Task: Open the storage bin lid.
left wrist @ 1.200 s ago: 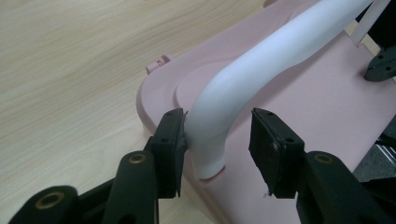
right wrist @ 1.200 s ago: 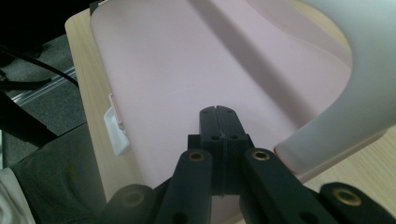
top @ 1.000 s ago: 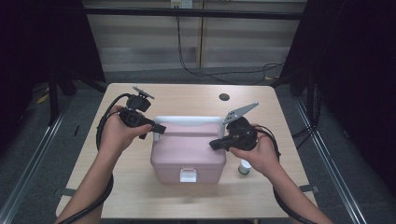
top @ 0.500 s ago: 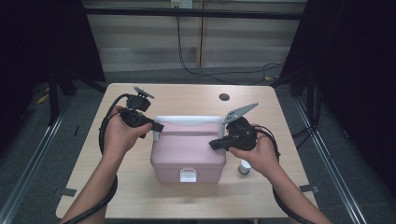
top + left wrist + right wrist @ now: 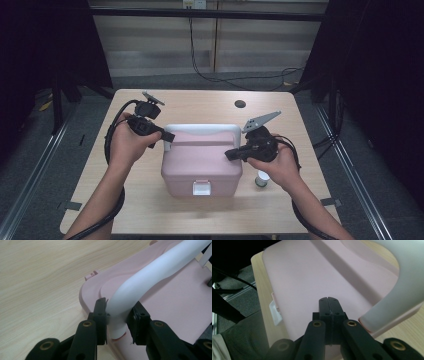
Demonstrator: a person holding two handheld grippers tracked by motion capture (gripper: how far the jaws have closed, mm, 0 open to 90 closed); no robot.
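Observation:
A pink box (image 5: pixel 200 167) with a white carrying handle (image 5: pixel 200 129) stands mid-table, its white latch (image 5: pixel 202 187) facing the person. My left gripper (image 5: pixel 169 140) is at the box's left rear corner. Its jaws have just been closing, and its pads now press both sides of the handle's end (image 5: pixel 120 307) just above the pink lid (image 5: pixel 175 297). My right gripper (image 5: pixel 229 155) is shut with nothing between its jaws. In the right gripper view its tip (image 5: pixel 329 302) rests over the flat lid (image 5: pixel 307 277), next to the handle's other end (image 5: pixel 402 290).
A small white and green cylinder (image 5: pixel 261 178) stands on the table just right of the box, under the right hand. A dark round hole (image 5: pixel 240 104) sits in the wooden tabletop (image 5: pixel 120 210) near its far edge. Cables trail from both grippers.

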